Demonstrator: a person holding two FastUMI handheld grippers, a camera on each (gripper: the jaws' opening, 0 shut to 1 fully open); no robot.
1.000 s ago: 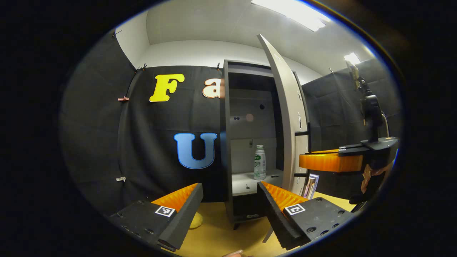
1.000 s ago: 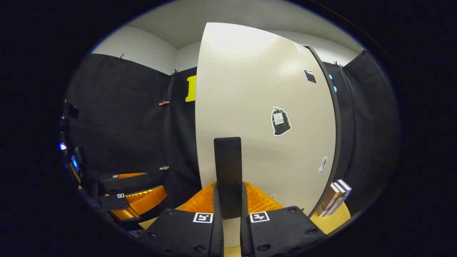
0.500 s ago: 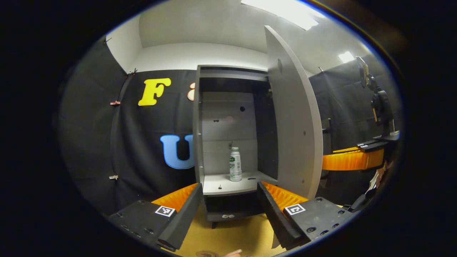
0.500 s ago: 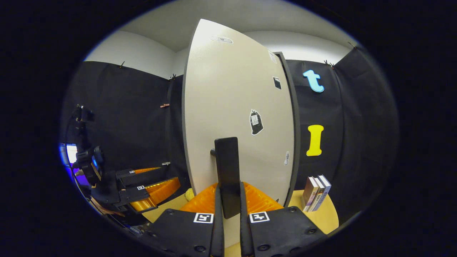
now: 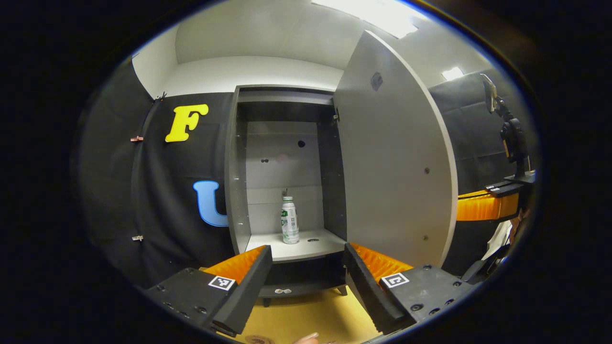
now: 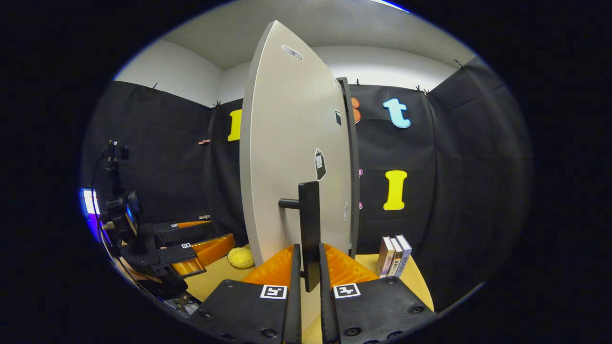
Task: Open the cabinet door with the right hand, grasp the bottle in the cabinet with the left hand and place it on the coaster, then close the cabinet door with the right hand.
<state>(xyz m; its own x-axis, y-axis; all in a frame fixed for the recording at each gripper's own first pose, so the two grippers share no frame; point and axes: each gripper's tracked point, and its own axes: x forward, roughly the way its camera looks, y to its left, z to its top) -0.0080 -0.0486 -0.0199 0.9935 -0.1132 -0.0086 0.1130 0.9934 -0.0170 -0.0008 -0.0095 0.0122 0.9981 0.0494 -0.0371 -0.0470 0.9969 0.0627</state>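
Right gripper clamped on cabinet door handle, door swung wide; left gripper spread, empty, facing bottle upright mid-shelf inside cabinet.

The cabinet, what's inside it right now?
One bottle stands upright on the cabinet shelf, toward the back. A small dark mark lies on the shelf beside it. The space under the shelf is dark, and the left gripper covers part of it.
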